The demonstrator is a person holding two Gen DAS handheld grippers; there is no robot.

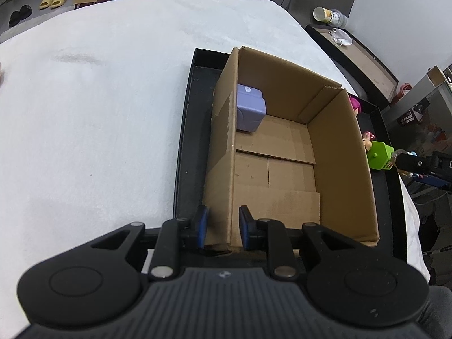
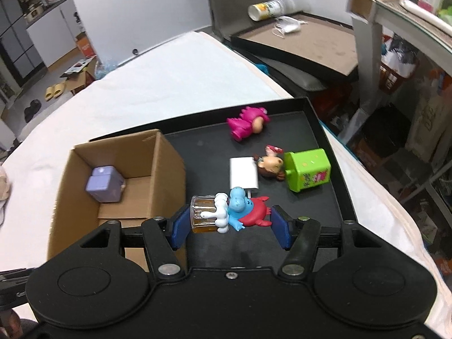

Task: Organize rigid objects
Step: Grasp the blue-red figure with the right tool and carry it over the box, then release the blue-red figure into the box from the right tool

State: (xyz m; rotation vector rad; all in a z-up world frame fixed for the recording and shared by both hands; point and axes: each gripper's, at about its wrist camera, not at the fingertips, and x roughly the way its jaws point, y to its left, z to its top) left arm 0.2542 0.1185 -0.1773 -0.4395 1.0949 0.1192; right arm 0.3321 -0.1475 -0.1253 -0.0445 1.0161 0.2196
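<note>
An open cardboard box (image 1: 282, 147) stands on the left of a black tray (image 1: 192, 141), with a purple cube (image 1: 250, 110) in its far left corner. My left gripper (image 1: 223, 226) is shut on the box's near left wall, one blue pad on each side of it. My right gripper (image 2: 230, 226) is shut on a blue toy figure (image 2: 240, 206) in red that holds a clear amber mug, lifted above the tray (image 2: 212, 147). On the tray beyond lie a white block (image 2: 243, 172), a small doll (image 2: 271, 165), a green house-shaped box (image 2: 308, 169) and a pink dinosaur figure (image 2: 248, 121).
The tray rests on a white cloth-covered surface (image 1: 99, 113) that stretches far to the left. Behind on the right is a black-edged board (image 2: 296, 39) with a can and a mask on it. Cluttered shelves and bags crowd the right side.
</note>
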